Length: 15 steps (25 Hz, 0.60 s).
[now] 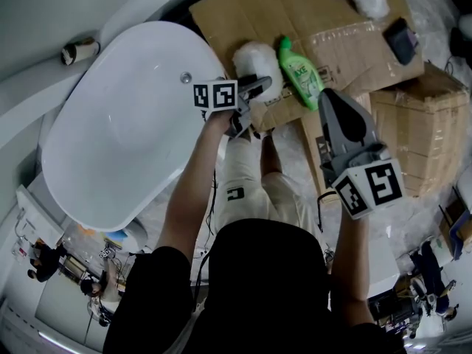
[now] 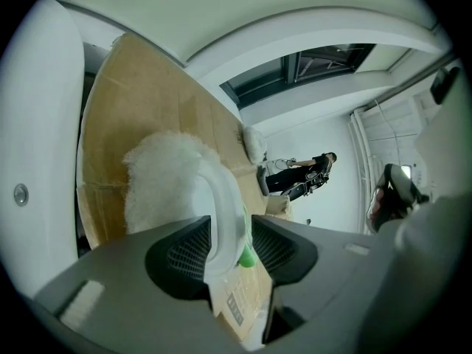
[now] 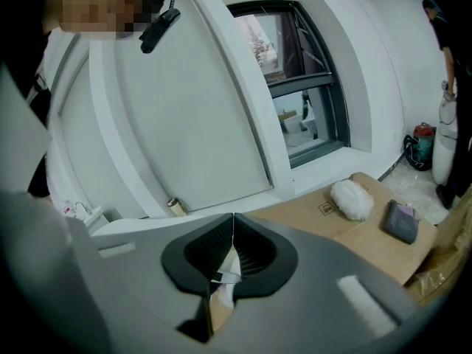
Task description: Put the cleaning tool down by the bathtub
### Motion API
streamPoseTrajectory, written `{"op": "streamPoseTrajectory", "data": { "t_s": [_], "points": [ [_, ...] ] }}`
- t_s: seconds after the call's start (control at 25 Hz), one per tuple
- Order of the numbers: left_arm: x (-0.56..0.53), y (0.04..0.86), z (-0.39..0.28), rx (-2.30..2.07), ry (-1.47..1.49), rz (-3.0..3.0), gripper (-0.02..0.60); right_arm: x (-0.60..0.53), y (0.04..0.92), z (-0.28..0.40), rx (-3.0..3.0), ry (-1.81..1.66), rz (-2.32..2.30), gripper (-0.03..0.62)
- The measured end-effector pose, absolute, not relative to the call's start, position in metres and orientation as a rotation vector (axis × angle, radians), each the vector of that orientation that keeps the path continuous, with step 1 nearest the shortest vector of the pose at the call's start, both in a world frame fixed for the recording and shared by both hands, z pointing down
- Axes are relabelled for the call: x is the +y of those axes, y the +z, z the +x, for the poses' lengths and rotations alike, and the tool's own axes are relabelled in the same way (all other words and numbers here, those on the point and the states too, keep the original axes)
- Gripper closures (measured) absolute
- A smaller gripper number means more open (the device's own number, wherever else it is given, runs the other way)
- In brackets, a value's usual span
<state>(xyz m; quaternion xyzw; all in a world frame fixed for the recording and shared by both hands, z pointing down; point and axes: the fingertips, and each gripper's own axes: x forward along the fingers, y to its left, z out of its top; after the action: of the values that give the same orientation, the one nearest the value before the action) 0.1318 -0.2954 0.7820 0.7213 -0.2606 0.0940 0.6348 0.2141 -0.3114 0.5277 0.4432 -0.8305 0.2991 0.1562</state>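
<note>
Fluffy white duster (image 1: 254, 54) lies on cardboard (image 1: 243, 13), upper centre of head view, just beside bathtub (image 1: 118, 124). Left gripper (image 1: 258, 87) jaws apart, loosely around handle (image 2: 221, 205). Right gripper (image 1: 327, 98) jaws together, empty. Duster likely light with soft head; stiff handle best hold.

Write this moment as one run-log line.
left gripper: open around cleaning tool handle | tool on cardboard by bathtub | right gripper: shut, empty

The bathtub (image 1: 110, 124) is glossy and smooth, the cleaning tool (image 1: 253, 56) fluffy with a smooth plastic handle, the cardboard (image 1: 243, 13) matt, the green bottle (image 1: 301, 74) shiny plastic.
</note>
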Motion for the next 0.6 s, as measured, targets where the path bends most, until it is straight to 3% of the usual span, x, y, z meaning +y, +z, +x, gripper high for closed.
{"op": "streamPoseTrajectory", "data": {
  "t_s": [0.6],
  "points": [
    [-0.287,0.759,0.111,-0.67,0.213,1.669,0.416,-0.306,0.507,0.216,-2.416,0.82,1.266,0.585]
  ]
}}
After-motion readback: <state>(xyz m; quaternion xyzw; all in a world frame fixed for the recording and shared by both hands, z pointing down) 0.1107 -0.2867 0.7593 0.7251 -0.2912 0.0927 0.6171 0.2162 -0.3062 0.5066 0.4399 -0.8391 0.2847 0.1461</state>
